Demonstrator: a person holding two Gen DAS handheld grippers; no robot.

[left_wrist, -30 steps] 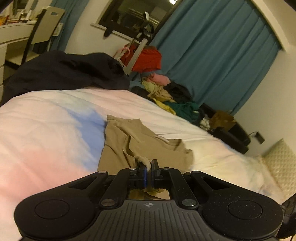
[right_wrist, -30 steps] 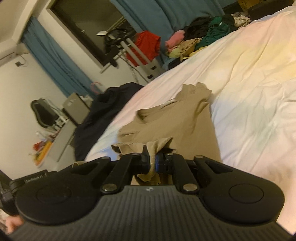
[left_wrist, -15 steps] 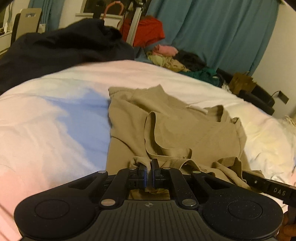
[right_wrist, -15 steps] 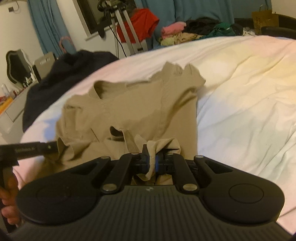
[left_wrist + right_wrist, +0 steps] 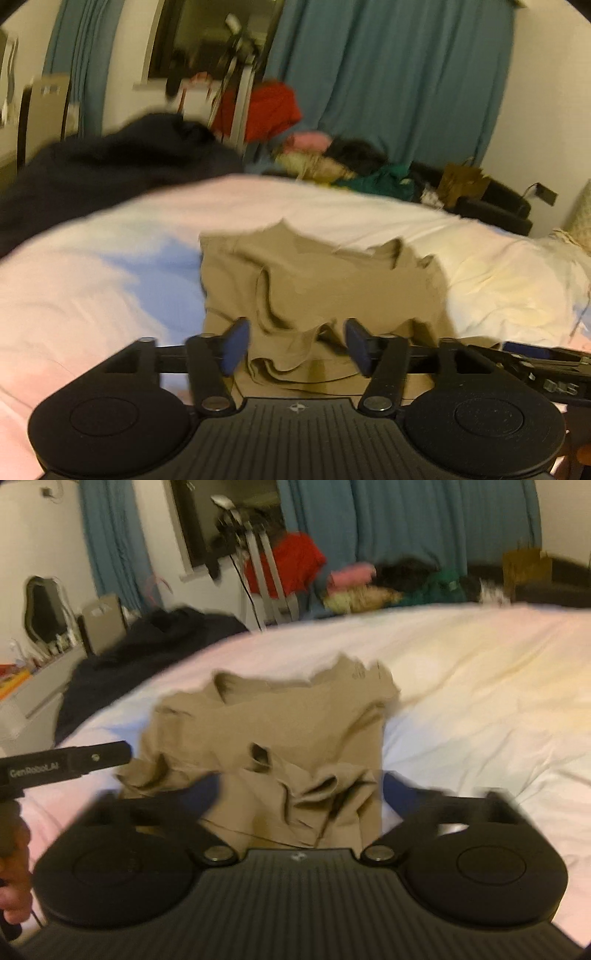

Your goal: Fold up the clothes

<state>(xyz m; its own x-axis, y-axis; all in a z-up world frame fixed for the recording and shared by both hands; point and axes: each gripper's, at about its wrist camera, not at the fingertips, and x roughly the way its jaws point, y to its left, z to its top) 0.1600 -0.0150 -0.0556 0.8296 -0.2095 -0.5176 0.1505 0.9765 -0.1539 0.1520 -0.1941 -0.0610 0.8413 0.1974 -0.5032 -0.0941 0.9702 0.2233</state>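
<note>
Matt tan cloth shirt (image 5: 325,280) lies creased on the bed (image 5: 92,288) with its soft, smooth sheet; left gripper (image 5: 295,345) is matt black plastic.

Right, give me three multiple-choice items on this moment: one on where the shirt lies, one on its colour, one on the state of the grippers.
1. Where does the shirt lie?
A. on the bed
B. on a chair
C. on the floor

2. What colour is the shirt?
A. red
B. tan
C. white

3. How do the two grippers stand?
A. both shut on the shirt
B. only the left open
C. both open

Answers:
1 A: the shirt lies spread on the pale bed cover.
2 B: its cloth is tan in both views.
3 C: the left gripper and the right gripper both show their blue pads spread wide, with the crumpled hem lying loose between them.
</note>
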